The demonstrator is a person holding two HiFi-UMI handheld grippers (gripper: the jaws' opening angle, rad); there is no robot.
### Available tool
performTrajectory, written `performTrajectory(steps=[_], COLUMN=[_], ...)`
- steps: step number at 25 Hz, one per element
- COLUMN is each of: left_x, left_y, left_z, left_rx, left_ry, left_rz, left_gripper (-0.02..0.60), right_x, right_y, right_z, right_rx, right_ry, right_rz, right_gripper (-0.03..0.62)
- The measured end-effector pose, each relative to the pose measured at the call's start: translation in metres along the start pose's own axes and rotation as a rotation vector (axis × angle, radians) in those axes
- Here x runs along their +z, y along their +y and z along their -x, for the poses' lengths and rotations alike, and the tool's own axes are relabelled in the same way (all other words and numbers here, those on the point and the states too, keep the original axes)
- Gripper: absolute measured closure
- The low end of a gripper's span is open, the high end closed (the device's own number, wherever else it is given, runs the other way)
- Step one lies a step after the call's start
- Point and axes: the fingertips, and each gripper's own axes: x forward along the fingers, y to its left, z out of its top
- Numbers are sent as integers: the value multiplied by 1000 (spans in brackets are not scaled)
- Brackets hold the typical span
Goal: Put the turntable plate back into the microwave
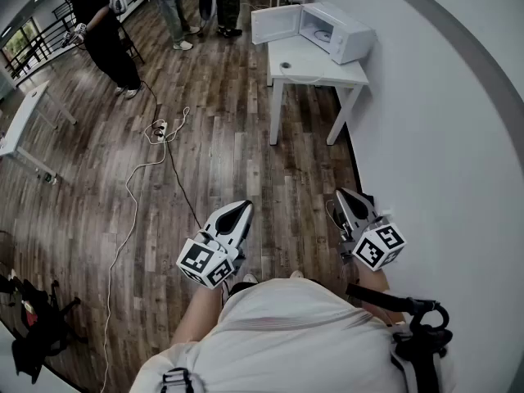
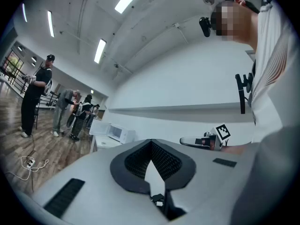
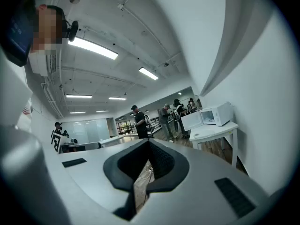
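The white microwave (image 1: 332, 29) stands on a small white table (image 1: 319, 74) by the wall, far ahead of me, with its door (image 1: 274, 24) swung open to the left. A round turntable plate (image 1: 285, 65) lies flat on the tabletop in front of the door. My left gripper (image 1: 242, 211) and right gripper (image 1: 345, 198) are held level near my body, several steps from the table. Both are shut and empty. The right gripper view shows the microwave (image 3: 213, 115) and the plate (image 3: 202, 134) off to the right. The left gripper view shows the microwave (image 2: 117, 133) small at the left.
A white cable (image 1: 135, 188) and a power strip (image 1: 160, 129) lie on the wood floor between me and the table. Several people stand at the back. Another white table (image 1: 24, 129) is at the left, a black bag (image 1: 33, 326) at lower left, the white wall (image 1: 442, 137) at the right.
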Motion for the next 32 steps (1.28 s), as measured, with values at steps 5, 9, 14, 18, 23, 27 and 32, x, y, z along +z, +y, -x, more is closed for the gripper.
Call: performTrajectory(steps=[5, 9, 14, 18, 23, 27, 32], left_x=[4, -6, -6, -8, -3, 3, 7], left_y=[32, 53, 66, 85, 105, 131, 154], left_z=[34, 54, 62, 57, 41, 11, -43], left_rx=[21, 25, 25, 45, 73, 95, 101], left_ry=[3, 20, 3, 1, 10, 12, 17], left_rz=[-2, 12, 15, 23, 16, 7, -13], left_gripper=[572, 572, 572, 572, 572, 572, 572], right_x=[-12, -24, -29, -36, -32, -25, -16], right_y=[33, 56, 62, 55, 38, 14, -34], right_z=[-31, -52, -67, -86, -124, -164, -200], right_rx=[5, 13, 11, 14, 53, 97, 112], right_ry=[14, 23, 51, 69, 72, 65, 55], right_rz=[-1, -16, -4, -41, -68, -67, -82], right_gripper=[594, 594, 594, 594, 594, 594, 594])
